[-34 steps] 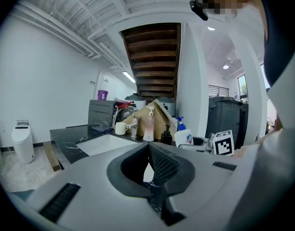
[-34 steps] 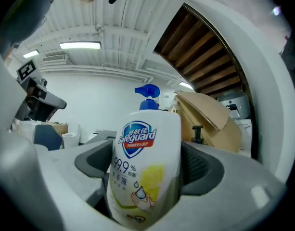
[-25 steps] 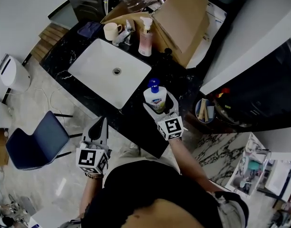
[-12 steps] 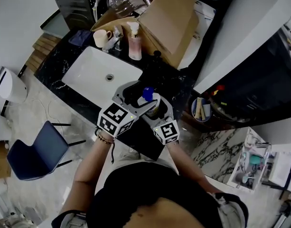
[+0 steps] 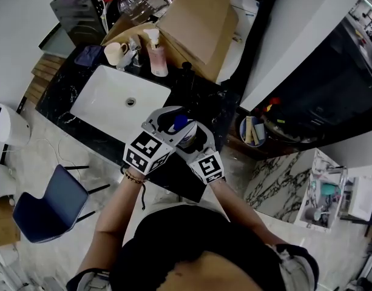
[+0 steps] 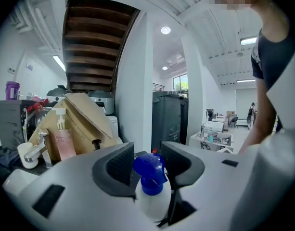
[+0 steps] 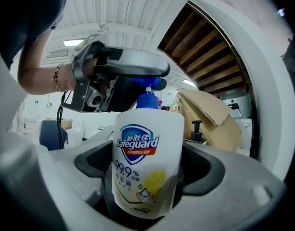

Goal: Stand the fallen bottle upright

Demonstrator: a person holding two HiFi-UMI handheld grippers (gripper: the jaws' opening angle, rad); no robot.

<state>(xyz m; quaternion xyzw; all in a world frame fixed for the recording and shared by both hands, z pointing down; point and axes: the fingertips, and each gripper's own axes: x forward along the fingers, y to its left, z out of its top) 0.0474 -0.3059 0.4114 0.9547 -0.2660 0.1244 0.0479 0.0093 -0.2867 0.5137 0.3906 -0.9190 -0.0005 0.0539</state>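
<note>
Head view: Safeguard hand-soap bottle (image 5: 188, 136) upright between both grippers, over near part of black marble counter (image 5: 204, 99), beside white sink (image 5: 107, 102). Further back, pink pump bottle (image 5: 155, 56), mug (image 5: 116, 53) and open cardboard box (image 5: 198, 23).

Left gripper view: left gripper (image 6: 147, 159) just now closing, pads against blue pump head (image 6: 148, 170) of the bottle.

Right gripper view: right gripper (image 7: 147, 174) clamped on white bottle body, label toward camera. Above it the left gripper, hiding part of the room. Black pump dispenser (image 7: 196, 129) in front of the box.

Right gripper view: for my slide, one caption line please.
Right gripper holds the white soap bottle upright; left gripper has just been closing its jaws around the blue pump.
</note>
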